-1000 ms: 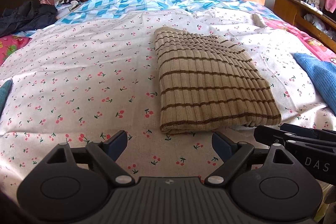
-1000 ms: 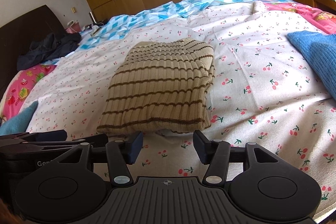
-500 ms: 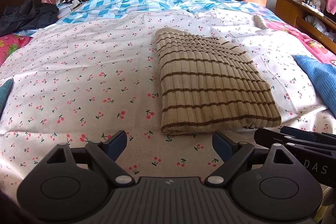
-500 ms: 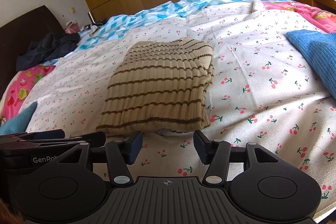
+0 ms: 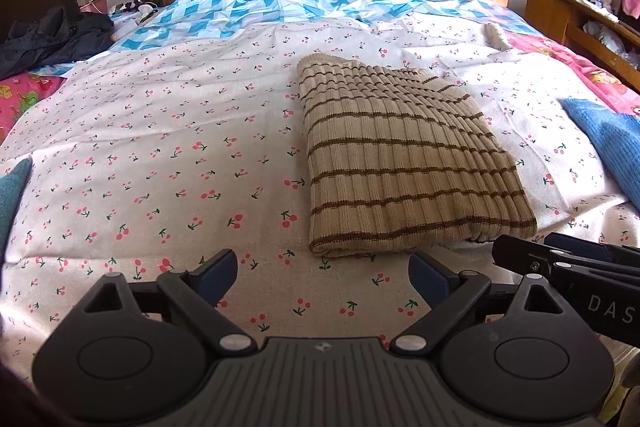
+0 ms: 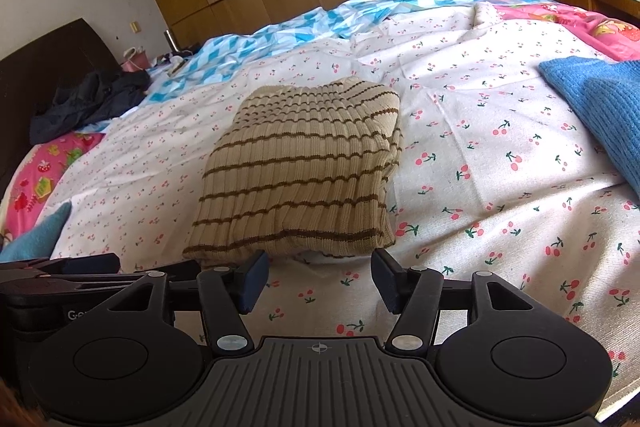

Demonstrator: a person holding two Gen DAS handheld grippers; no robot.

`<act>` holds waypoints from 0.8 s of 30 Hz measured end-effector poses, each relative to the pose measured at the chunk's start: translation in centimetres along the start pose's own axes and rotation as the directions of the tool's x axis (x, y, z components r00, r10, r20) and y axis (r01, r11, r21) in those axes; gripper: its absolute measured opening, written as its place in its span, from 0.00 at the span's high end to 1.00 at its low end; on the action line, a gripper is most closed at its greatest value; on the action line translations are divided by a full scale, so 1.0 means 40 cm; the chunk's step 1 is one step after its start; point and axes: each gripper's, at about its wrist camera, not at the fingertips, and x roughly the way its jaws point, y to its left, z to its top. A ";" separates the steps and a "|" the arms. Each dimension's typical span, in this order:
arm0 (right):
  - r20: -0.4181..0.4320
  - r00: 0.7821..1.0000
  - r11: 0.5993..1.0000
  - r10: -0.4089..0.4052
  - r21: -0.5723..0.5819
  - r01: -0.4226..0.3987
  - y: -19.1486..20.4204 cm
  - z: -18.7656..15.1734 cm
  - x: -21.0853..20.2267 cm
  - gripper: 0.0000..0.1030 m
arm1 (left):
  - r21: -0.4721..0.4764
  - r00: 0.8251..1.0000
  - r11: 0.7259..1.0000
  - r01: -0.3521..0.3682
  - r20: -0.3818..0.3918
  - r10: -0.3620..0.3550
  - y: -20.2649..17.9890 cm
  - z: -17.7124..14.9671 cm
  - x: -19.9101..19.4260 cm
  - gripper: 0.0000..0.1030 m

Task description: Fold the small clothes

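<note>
Beige striped sweater [image 5: 404, 163] (folded) lies beyond both tools — untouched.

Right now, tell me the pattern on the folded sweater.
Beige rib knit with thin brown stripes on the sweater, clearest in the left wrist view.

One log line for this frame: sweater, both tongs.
sweater: folded, on cherry-print sheet | left tongs: opening, empty, short of sweater | right tongs: opening, empty
</note>
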 end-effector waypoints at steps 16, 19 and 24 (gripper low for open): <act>-0.034 0.999 0.999 -0.040 -0.014 0.040 0.007 -0.011 0.005 0.44 | 0.023 0.999 0.999 -0.032 0.003 0.032 -0.006 -0.003 -0.006 0.05; -0.034 0.998 0.999 -0.050 -0.021 0.050 0.009 -0.015 0.004 0.44 | 0.024 0.999 0.999 -0.033 0.003 0.033 -0.005 -0.007 -0.008 0.05; -0.051 0.997 0.998 -0.060 -0.035 0.058 0.013 -0.018 0.012 0.44 | 0.028 0.999 0.999 -0.043 -0.019 0.044 -0.003 -0.015 -0.001 0.05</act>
